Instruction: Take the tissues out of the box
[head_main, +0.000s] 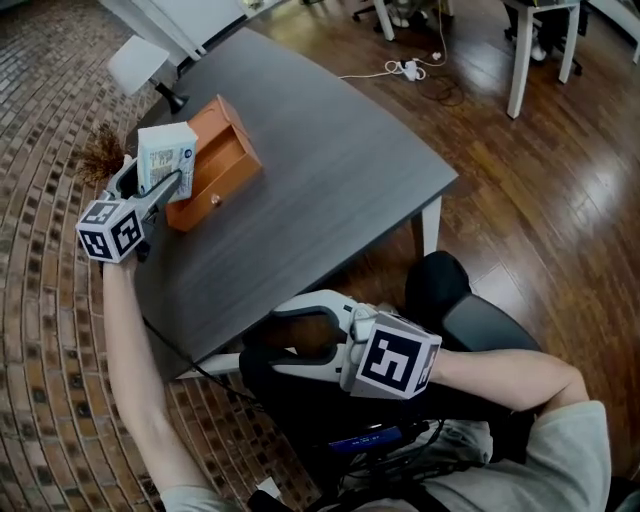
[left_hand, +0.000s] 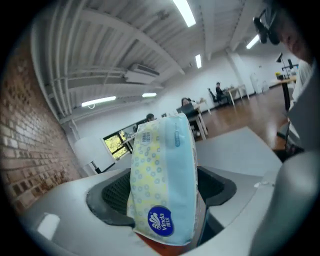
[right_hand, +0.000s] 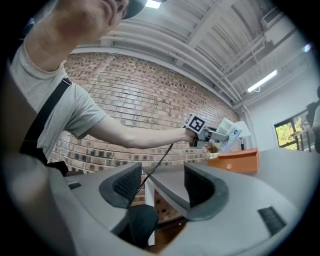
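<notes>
Left gripper (head_main: 158, 190): jaws clamped on the tissue pack (head_main: 165, 150), held just above the open orange box (head_main: 222, 160) on the surface (head_main: 330, 170). The grip looks low on soft wrapping, so the pack could slip and drop back in. Right gripper (head_main: 285, 340): jaws apart, empty, off the surface edge.

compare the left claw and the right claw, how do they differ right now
The left claw is closed on a tissue pack; the right claw stands open with nothing between its jaws. The left claw is raised over the orange box on the table's left side; the right claw sits low over the person's lap, off the table's near edge. Both carry a marker cube.
</notes>
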